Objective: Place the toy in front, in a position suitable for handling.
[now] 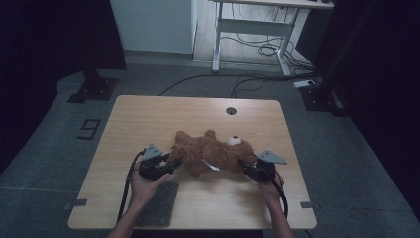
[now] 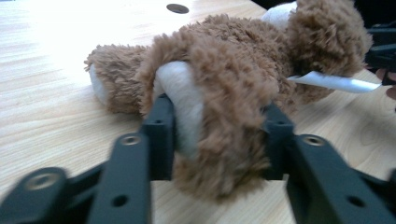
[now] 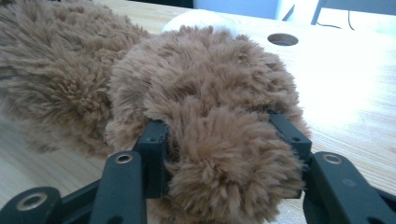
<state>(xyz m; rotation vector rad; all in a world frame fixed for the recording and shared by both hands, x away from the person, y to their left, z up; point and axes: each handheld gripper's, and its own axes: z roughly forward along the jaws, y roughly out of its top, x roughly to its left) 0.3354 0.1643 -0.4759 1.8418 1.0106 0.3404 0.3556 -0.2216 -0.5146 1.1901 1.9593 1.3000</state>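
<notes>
Teddy bear: a brown plush teddy bear (image 1: 213, 151) lies flat on the wooden table (image 1: 148, 119), a little nearer the person than the middle, its body running across the table between the two grippers
Bear's head: turned toward the right side of the high view, with a pale muzzle (image 1: 233, 142) facing away from the person
Label: a white tag (image 1: 211, 165) sticks out of the bear's near side; in the left gripper view it juts toward the far gripper (image 2: 336, 83)
Left gripper: the left gripper (image 1: 171, 166) sits at the bear's left end, held in the person's left hand (image 1: 143, 186)
Left jaws: spread, one on each side of a furry leg with a pale sole (image 2: 184, 109); the leg fills the gap and touches both inner faces, though whether they press on it cannot be told for sure
Right gripper: the right gripper (image 1: 246, 166) meets the bear's right end, held in the right hand (image 1: 271, 188)
Right jaws: set apart around a rounded brown limb (image 3: 233, 158); the fur bulges between and over them and lies against both sides
Foam pad: a dark grey pad (image 1: 159, 203) lies on the table's near edge, beside the left hand and apart from the bear
Cable hole: a round hole (image 1: 231, 110) in the tabletop beyond the bear, well apart from it
Background: a desk frame (image 1: 247, 29) and loose cables (image 1: 257, 49) on the floor beyond the table
</notes>
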